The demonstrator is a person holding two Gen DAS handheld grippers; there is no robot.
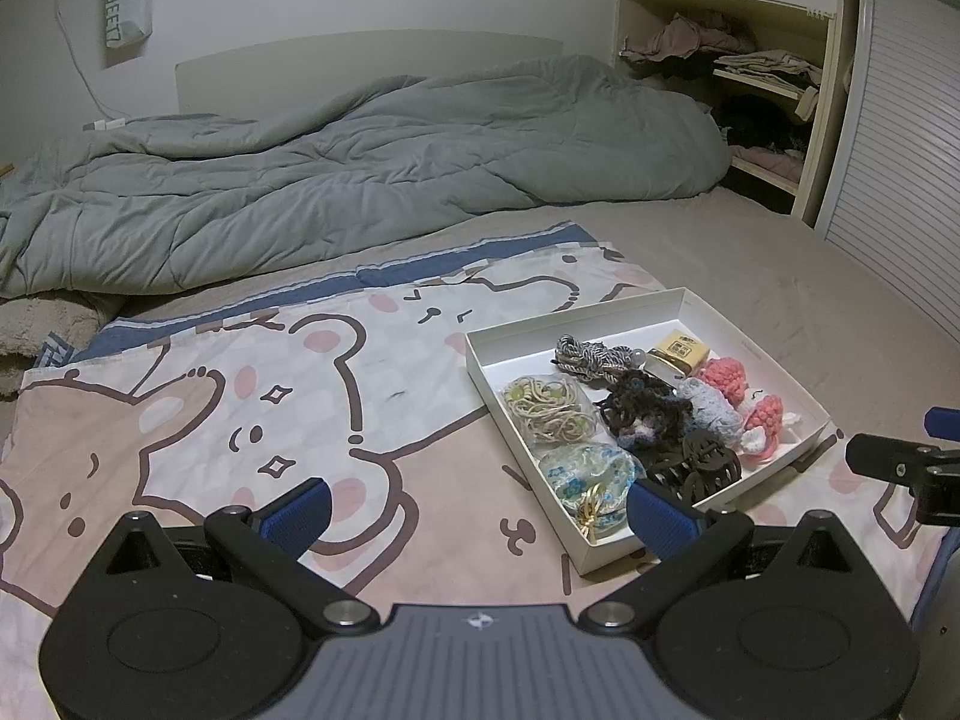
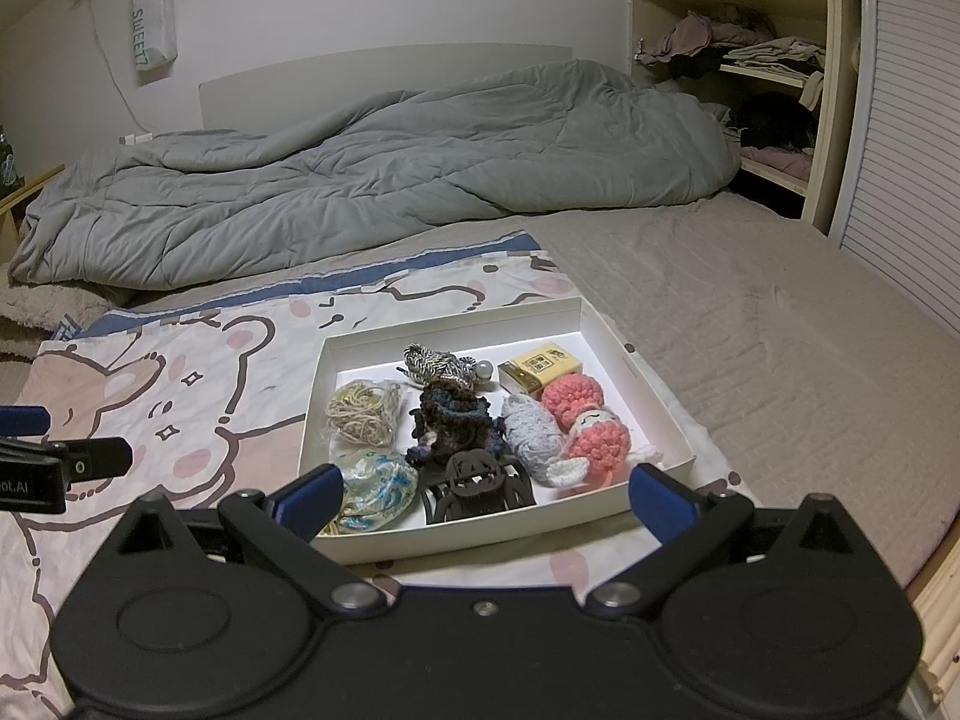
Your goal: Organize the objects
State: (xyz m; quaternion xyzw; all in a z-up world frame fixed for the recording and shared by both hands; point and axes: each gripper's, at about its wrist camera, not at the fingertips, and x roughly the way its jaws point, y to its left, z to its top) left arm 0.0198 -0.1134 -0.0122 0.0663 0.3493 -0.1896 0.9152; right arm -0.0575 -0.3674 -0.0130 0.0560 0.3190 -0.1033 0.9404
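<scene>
Around me: a bed point(image 2: 750, 324) with a rumpled grey quilt point(image 2: 372, 180) at the far side, and a cartoon bear sheet point(image 1: 240, 396) spread over the near part.
Further off: an open shelf unit point(image 2: 774, 72) with clothes heaped in it stands at the far right beside a slatted door point(image 2: 912, 138); a white bag point(image 2: 153, 18) hangs on the wall.
Left fingers: my left gripper point(image 1: 477, 513) is spread wide and holds nothing, low over the bear sheet, its right finger point(image 1: 660, 516) overlapping the near corner of the box in my view.
Right fingers: my right gripper point(image 2: 486, 501) is likewise parted and empty, just in front of the box's near wall.
In the way: nothing lies between my right fingers and the box; each gripper shows at the edge of the other's view, well apart.
Container: a shallow white box point(image 2: 456, 531) sits on the bear sheet, lid off.
Contents, near side: a blue-patterned pouch point(image 2: 378, 489), a dark brown claw clip point(image 2: 477, 486) and a pink crochet doll point(image 2: 594, 438).
Contents, middle: a bag of beige hair ties point(image 2: 360, 414), a dark ruffled scrunchie point(image 2: 456, 420) and a pale grey knit piece point(image 2: 531, 432).
Contents, far side: a striped cord bundle point(image 2: 435, 363) and a small yellow carton point(image 2: 540, 369).
</scene>
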